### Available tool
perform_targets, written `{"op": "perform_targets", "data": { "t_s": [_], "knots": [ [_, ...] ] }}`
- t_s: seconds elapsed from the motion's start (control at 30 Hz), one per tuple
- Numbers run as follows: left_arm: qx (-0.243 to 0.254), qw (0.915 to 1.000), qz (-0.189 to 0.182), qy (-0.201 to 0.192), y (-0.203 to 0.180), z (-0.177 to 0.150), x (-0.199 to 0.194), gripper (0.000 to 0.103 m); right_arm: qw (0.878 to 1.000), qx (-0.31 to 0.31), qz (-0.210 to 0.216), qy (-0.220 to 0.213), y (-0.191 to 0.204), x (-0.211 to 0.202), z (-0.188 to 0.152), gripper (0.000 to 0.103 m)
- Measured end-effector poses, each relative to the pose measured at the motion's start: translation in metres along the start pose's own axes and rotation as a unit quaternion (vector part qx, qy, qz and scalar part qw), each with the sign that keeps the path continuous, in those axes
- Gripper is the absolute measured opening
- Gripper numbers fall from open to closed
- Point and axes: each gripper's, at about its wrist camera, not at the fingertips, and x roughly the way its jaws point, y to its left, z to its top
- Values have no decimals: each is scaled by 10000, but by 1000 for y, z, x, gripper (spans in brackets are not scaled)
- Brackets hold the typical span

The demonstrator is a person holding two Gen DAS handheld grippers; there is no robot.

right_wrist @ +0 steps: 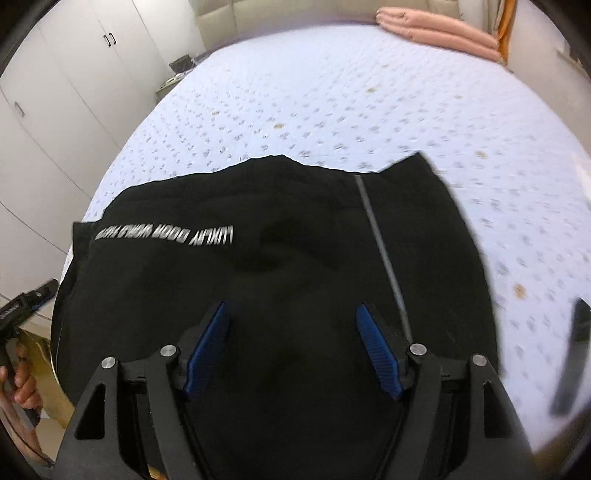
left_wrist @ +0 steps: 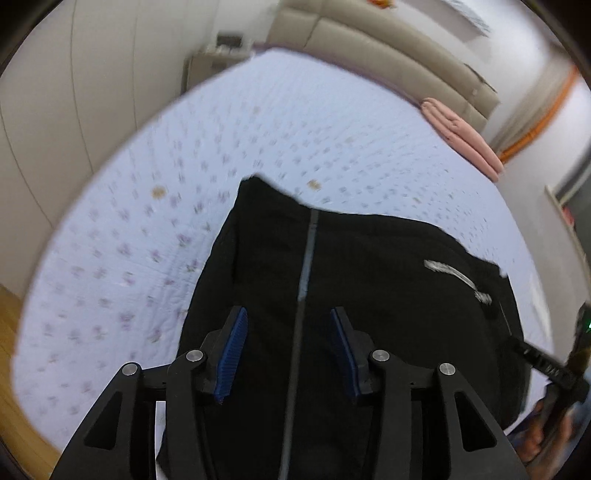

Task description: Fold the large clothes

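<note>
Left wrist view shows our left claw (left_wrist: 288, 354) spread apart, empty, above the black jacket (left_wrist: 332, 295) lying on the bed (left_wrist: 110, 258). Our right claw (right_wrist: 293, 350) gapes likewise (nothing held). Pinching only the top layer could bunch the fold.

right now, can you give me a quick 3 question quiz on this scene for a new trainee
1. True or false: the left gripper has its jaws closed on the black jacket.
2. Multiple choice: the folded pink blanket lies A) on top of the jacket, B) at the far end of the bed near the headboard, C) on the floor.
3. Fill in: a grey ______ runs down the middle of the jacket.

Key
1. False. Both the left gripper and the right gripper are open above the jacket, with nothing between the pads.
2. B
3. zipper
</note>
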Motion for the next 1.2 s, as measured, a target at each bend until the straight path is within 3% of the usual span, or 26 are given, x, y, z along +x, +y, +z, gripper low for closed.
{"op": "perform_targets", "data": {
  "t_s": [0.1,0.27,0.5,0.67,1.07,1.2],
  "knots": [
    [383,9982,343,-318,-30,-18,-48,48,9998,-25,-152,-147,1,-38,-23,75],
    [579,9955,406,-632,-71,-36,-112,48,9983,104,-277,-500,13,-106,-50,81],
    [702,9894,438,-1194,-107,-53,-186,50,9899,-71,-523,-1315,45,-203,-50,88],
    [896,9811,703,-1562,-127,-63,-228,53,9794,-265,-692,-1878,69,-258,-64,93],
    [1114,9747,693,-1811,-160,-91,-273,53,9768,-443,-579,-2011,87,-307,-92,97],
    [1195,9710,863,-1881,-168,-97,-277,53,9746,-530,-852,-2003,92,-310,-97,98]
  ]
}}
